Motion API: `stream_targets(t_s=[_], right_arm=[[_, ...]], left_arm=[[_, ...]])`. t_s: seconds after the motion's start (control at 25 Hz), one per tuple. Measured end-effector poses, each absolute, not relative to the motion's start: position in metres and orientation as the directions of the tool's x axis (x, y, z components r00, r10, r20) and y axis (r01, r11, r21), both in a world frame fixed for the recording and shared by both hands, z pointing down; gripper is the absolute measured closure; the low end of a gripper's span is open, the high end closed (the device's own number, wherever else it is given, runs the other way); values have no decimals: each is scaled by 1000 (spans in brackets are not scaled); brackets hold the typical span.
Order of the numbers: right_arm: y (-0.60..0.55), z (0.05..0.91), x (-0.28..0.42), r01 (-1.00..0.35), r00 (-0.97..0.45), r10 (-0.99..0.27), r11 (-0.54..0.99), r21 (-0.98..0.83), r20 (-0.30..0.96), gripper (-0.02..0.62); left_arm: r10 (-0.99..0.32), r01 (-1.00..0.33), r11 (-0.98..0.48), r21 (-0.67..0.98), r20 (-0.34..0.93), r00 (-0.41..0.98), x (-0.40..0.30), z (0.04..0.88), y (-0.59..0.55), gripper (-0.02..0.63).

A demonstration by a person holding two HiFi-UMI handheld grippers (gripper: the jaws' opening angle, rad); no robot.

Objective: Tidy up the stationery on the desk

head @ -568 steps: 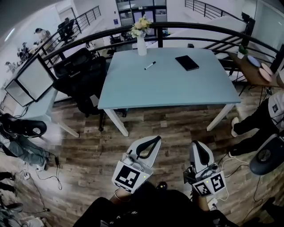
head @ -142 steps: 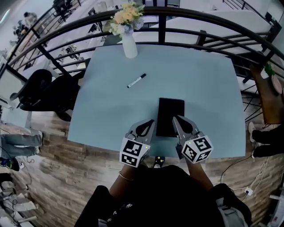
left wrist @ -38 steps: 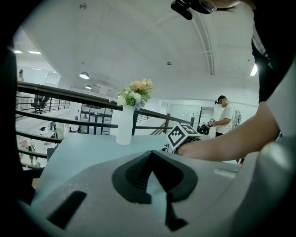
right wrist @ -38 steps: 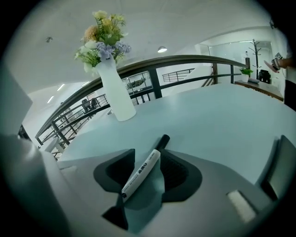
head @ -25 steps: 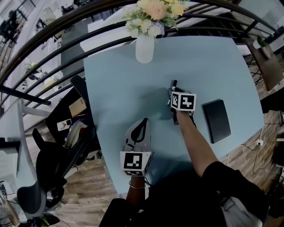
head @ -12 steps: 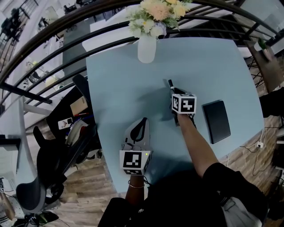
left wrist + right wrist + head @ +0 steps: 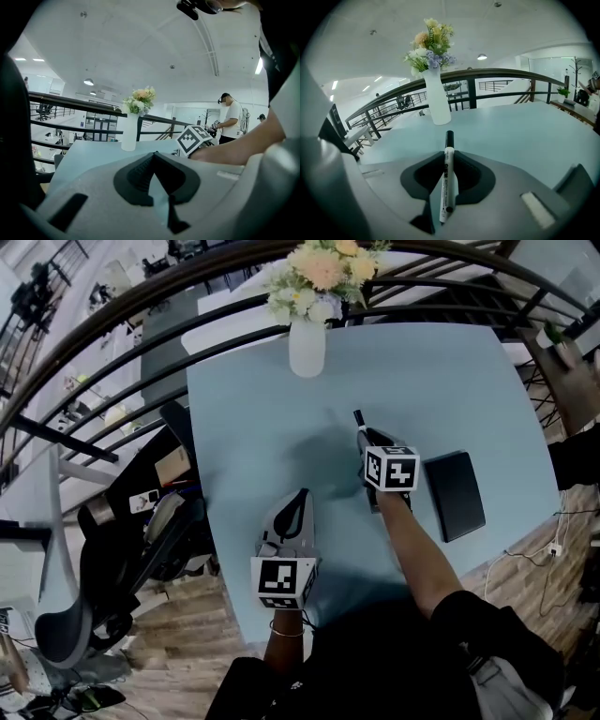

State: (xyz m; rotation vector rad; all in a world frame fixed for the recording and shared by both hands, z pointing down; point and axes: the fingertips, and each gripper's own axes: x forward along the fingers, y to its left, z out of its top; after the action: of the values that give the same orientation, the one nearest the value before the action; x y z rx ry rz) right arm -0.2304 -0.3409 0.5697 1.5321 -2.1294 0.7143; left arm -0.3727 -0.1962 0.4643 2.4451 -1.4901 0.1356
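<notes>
The right tongs (image 7: 367, 439) have just been closing and now clamp the marker (image 7: 448, 178) by its white barrel. The black cap pokes out past the jaw tips toward the vase (image 7: 307, 346). From the head view the pen seems to hang just clear of the bench (image 7: 244, 446), left of the black notebook (image 7: 454, 494) and apart from it.

The left tongs (image 7: 153, 159) are clenched on nothing, resting low near the bench's front edge.

The marker looks light and stiff, a smooth plastic tube — likely slippery and inclined to swivel or slide lengthwise if pinched lightly. The present hold lies along the barrel rather than across it, so the pads bear on a long stretch, which should steady it. A grip nearer the middle than the cap seems safest, since the cap could pull off. It is not fragile; a firm squeeze should do no harm.
</notes>
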Motion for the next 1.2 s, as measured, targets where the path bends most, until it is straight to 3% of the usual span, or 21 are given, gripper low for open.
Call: stream_targets(t_s=[1.2], right_arm=[[-252,529,-106,-950,-308,-807,229,-214,503,518]], left_arm=[[-853,-883,-456,107,229,468,-294,447,-162,612]])
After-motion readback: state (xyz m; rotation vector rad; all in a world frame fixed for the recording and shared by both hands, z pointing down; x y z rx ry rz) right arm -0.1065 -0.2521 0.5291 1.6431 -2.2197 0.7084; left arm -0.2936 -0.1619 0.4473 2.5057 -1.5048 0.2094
